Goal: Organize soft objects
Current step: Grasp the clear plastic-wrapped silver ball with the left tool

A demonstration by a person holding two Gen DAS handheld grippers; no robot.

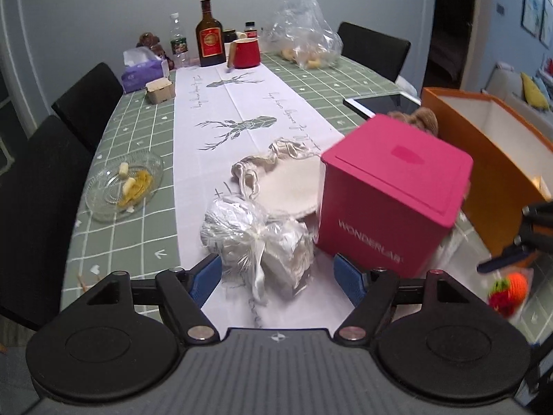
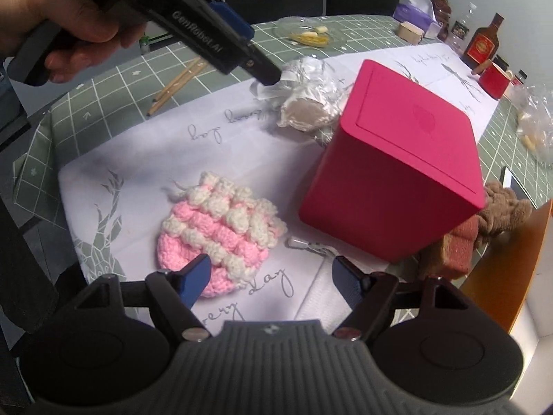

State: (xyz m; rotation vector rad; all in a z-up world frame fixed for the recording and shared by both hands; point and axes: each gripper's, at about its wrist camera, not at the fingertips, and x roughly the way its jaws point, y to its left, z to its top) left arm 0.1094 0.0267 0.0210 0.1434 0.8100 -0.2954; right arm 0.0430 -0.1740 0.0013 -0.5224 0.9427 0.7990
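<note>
My left claw [image 1: 276,276], jaws wide and empty, points at the silvery wrapped bundle [image 1: 255,242] lying just ahead on the counter [image 1: 138,131]. My right claw [image 2: 268,280], also wide and empty, hangs over the pink crocheted pouch [image 2: 217,231], left of the pink box [image 2: 397,173].

Black chairs [image 1: 86,103] flank the table [image 1: 131,138] (grey wall [image 1: 103,0] behind).

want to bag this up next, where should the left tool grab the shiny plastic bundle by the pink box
Grip the shiny plastic bundle at its knotted waist, where the wrap cinches narrow. Come from above, the left tool open astride the knot: the lobes either side look bulky and slippery, and the pink box crowds one side.
</note>
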